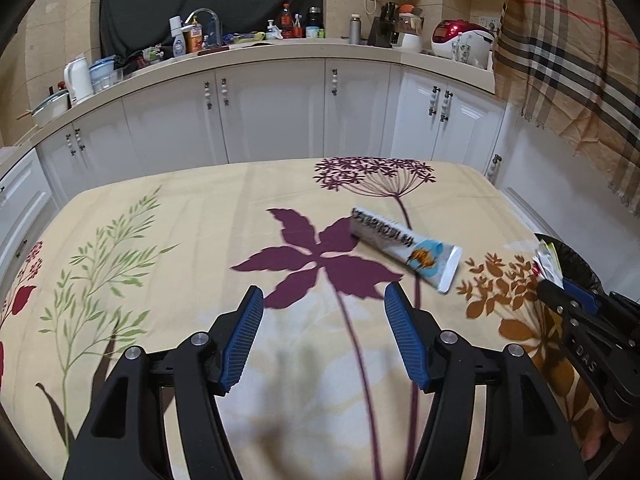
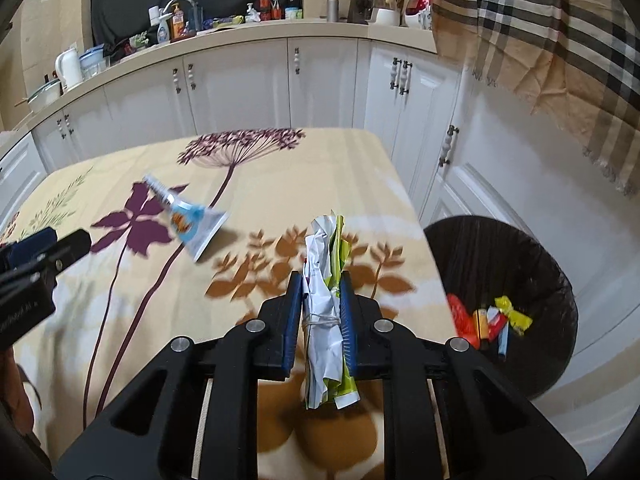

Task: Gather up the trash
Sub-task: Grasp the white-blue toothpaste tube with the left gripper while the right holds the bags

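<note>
Taking the toothpaste tube (image 1: 406,249) as the landmark: it is a flattened white and pale-blue plastic tube with dark lettering and an orange mark, crimped flat at one end, lying slantwise on the floral tablecloth (image 1: 192,240), a smooth cream fabric printed with green sprigs, a purple leaf and rust-brown foliage.

Well to the left of the tube and nearer the camera, the left gripper (image 1: 324,334) hangs over the cloth with its jaws spread wide and nothing between them; its blue pads (image 1: 244,338) are ribbed, set in matte black plastic arms with silver bolts.

To the right of the tube, the right gripper (image 2: 320,322) is clamped on a crumpled wrapper bundle (image 2: 326,280), creased white paper and glossy lime-green foil, seemingly bound by a thin band near the middle, though blur makes that hard to confirm. The bundle stands roughly upright between the pads, poking out above and below them.

Farther right, past the table edge, sits the trash bin (image 2: 532,248), round and lined with wrinkled black plastic, holding shiny red, orange and yellow wrappers (image 2: 486,322).
</note>
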`<state>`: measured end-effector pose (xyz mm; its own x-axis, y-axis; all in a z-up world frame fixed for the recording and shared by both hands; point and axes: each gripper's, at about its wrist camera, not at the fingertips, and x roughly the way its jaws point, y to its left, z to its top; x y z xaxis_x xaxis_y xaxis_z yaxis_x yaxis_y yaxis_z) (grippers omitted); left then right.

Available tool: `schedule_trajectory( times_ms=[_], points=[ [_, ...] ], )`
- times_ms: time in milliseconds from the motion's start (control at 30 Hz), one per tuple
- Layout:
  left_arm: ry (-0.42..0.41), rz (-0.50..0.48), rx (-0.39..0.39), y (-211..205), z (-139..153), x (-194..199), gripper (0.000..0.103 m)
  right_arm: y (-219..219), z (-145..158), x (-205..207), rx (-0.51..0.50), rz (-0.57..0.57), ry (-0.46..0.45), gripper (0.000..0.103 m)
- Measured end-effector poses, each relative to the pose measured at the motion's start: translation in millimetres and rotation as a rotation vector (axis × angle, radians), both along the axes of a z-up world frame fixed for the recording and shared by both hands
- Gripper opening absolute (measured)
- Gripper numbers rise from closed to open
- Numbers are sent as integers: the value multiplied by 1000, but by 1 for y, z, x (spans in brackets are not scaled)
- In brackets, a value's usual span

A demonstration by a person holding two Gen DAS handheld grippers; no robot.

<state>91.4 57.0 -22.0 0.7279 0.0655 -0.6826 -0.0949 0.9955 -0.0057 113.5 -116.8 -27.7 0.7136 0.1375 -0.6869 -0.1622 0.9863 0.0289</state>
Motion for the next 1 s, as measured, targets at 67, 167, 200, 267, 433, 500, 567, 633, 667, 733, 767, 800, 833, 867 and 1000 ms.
schedule_trajectory(
  times_ms=[67, 167, 200, 267, 433, 500, 567, 633, 667, 733, 767, 800, 833, 867, 1000],
  points=[
    [3, -3, 3, -6, 0, 6, 63, -2, 0, 8, 3, -1, -5, 18],
    [10, -9, 9, -12, -1, 15, 63, -4, 0, 20, 10, 2, -10, 18],
    [12, -9, 10, -14, -2, 17, 63, -5, 0, 23, 12, 4, -11, 18],
    [19, -12, 10, -18, -3, 24, 63, -6, 1, 30, 13, 8, -13, 18],
    [32, -18, 20, -27, -6, 42, 63, -9, 2, 44, 22, 12, -14, 18],
    [36, -17, 20, -29, -6, 48, 63, -11, 1, 50, 25, 15, -12, 18],
    [40, -15, 18, -31, -6, 54, 63, -11, 1, 54, 27, 19, -10, 18],
    [43, -13, 17, -34, -6, 60, 64, -12, 2, 57, 29, 23, -11, 18],
    [45, -13, 16, -36, -6, 63, 65, -12, 2, 59, 31, 26, -12, 18],
    [49, -14, 17, -38, -6, 69, 67, -13, 3, 62, 35, 30, -12, 18],
    [53, -15, 20, -40, -7, 72, 67, -13, 3, 63, 37, 31, -13, 18],
    [56, -15, 22, -41, -8, 75, 67, -14, 3, 64, 41, 32, -13, 18],
    [61, -15, 25, -42, -9, 78, 67, -14, 3, 65, 43, 33, -13, 18],
    [68, -16, 27, -42, -11, 80, 67, -15, 3, 65, 46, 33, -13, 18],
    [98, -22, 37, -45, -18, 89, 67, -16, 2, 64, 54, 38, -8, 18]
  ],
)
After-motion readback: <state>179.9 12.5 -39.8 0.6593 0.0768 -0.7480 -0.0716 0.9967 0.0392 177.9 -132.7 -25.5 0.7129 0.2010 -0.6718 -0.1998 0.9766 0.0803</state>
